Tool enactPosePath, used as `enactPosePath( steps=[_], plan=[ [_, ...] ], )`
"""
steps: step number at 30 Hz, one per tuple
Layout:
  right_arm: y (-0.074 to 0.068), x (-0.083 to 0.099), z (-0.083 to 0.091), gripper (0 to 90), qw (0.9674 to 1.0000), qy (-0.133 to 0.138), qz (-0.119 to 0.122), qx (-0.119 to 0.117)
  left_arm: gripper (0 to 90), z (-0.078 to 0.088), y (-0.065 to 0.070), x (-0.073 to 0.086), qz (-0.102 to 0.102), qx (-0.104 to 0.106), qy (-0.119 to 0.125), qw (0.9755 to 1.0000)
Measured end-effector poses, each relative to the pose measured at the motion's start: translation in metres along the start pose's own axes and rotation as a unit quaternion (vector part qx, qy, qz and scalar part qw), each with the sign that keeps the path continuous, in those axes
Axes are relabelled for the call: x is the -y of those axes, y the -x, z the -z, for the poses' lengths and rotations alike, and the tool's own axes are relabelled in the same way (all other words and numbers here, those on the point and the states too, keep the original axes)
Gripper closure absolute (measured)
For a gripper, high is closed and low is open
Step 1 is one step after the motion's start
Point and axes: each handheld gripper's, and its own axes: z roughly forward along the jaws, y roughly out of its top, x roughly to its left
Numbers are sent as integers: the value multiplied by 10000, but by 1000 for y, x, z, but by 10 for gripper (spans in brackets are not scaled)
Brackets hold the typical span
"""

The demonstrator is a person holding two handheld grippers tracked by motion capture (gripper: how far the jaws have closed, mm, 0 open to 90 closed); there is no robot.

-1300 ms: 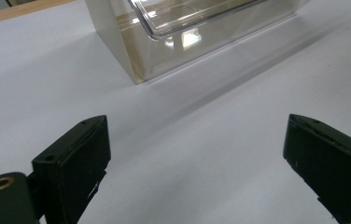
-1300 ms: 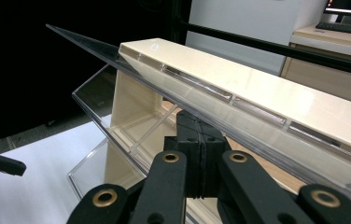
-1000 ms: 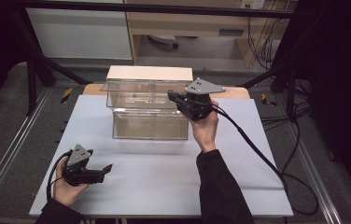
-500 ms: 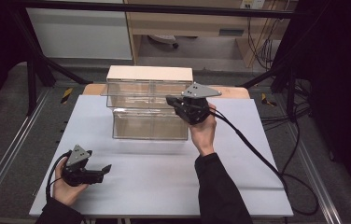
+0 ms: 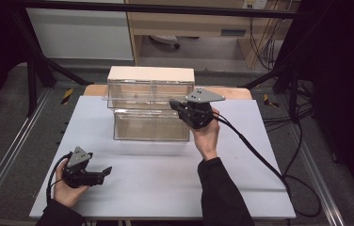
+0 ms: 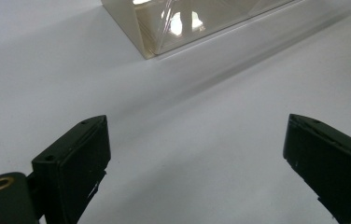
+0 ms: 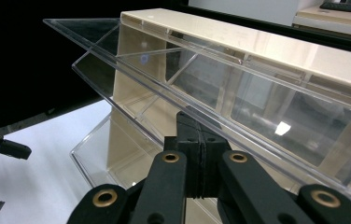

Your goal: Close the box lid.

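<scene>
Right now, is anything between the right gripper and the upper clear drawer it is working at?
Nothing visible stands between them. The right gripper, jaws shut, sits directly under the front lip of the upper clear drawer, which is tilted open; whether it touches the lip cannot be told. The left gripper rests open on the white table, well away.

Black tongs (image 5: pixel 177 106) with brass rivets, grey three-cornered plates, black cables, dark sleeves

A white table (image 5: pixel 156 188) filled the centre; a wooden shelf (image 5: pixel 203 23) stood at twelve o'clock, loose cables (image 5: pixel 278 47) at two o'clock.
</scene>
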Motion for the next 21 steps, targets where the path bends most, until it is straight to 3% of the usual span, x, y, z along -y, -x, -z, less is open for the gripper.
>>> enactPosePath(
  steps=[21],
  plan=[
    [0,12,-1,900,9998,-139,-111,13,72,0,-1,1,14,1,13,10000]
  ],
)
